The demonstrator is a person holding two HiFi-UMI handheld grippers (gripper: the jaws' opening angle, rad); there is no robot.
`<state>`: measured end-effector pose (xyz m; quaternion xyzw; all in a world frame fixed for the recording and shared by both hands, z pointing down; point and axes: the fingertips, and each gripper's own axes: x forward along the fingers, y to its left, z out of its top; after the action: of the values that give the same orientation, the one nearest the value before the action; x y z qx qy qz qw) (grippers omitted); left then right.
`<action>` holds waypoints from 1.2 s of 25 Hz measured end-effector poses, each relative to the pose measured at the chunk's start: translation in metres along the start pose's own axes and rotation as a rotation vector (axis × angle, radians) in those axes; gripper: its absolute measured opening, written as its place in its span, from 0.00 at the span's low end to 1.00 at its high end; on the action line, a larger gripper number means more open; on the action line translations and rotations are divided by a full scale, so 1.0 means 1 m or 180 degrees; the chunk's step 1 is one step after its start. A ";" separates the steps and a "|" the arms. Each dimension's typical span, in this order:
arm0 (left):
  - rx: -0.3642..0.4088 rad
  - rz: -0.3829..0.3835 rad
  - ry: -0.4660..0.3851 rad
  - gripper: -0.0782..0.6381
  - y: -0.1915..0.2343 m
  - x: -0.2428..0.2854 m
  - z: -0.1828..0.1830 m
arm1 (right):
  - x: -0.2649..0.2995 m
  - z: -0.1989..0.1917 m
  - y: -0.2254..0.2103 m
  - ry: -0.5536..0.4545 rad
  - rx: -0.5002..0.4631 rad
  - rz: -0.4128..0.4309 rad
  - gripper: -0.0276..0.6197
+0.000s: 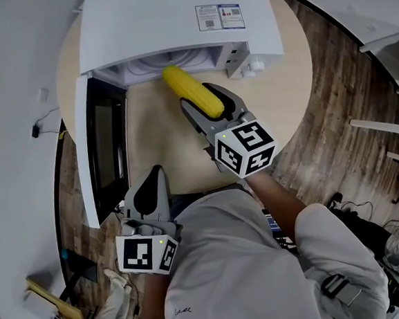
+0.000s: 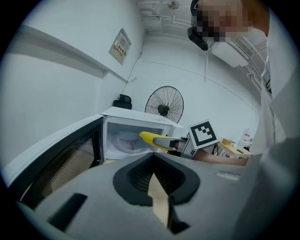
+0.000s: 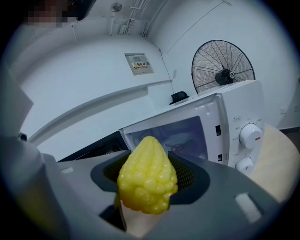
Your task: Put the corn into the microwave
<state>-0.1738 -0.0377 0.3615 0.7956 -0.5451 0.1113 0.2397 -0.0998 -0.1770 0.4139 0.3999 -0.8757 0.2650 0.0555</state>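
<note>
A yellow corn cob [image 1: 191,90] is clamped in my right gripper [image 1: 209,109], its tip at the mouth of the white microwave [image 1: 173,19]. In the right gripper view the corn [image 3: 147,176] fills the jaws and points at the microwave's open cavity [image 3: 168,136]. The microwave door [image 1: 101,146] hangs open to the left. My left gripper [image 1: 149,194] is shut and empty, held back near my body beside the door. From the left gripper view the corn [image 2: 151,138] shows in front of the cavity with the glass turntable [image 2: 127,143] behind.
The microwave stands on a round, light wooden table [image 1: 289,78]. Its control knobs [image 3: 249,136] are right of the cavity. A standing fan [image 3: 221,70] is behind it. Wood-look floor [image 1: 348,107] with cables and furniture lies to the right.
</note>
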 end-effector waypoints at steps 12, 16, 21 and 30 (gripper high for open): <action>-0.0028 0.0033 0.0055 0.10 0.015 -0.003 -0.004 | 0.034 -0.010 -0.017 0.0071 -0.0056 -0.0165 0.44; -0.0033 0.0039 0.0080 0.10 0.021 -0.003 -0.005 | 0.043 -0.012 -0.024 0.0092 -0.0057 -0.0223 0.44; -0.0022 0.0023 0.0102 0.10 0.024 -0.001 -0.004 | 0.057 -0.016 -0.031 0.0127 -0.0087 -0.0277 0.44; -0.0041 0.0030 0.0144 0.10 0.032 -0.001 -0.005 | 0.080 -0.020 -0.045 0.0158 -0.0102 -0.0387 0.44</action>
<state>-0.2033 -0.0441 0.3738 0.7887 -0.5441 0.1268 0.2566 -0.1234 -0.2452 0.4744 0.4448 -0.8522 0.2569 0.0996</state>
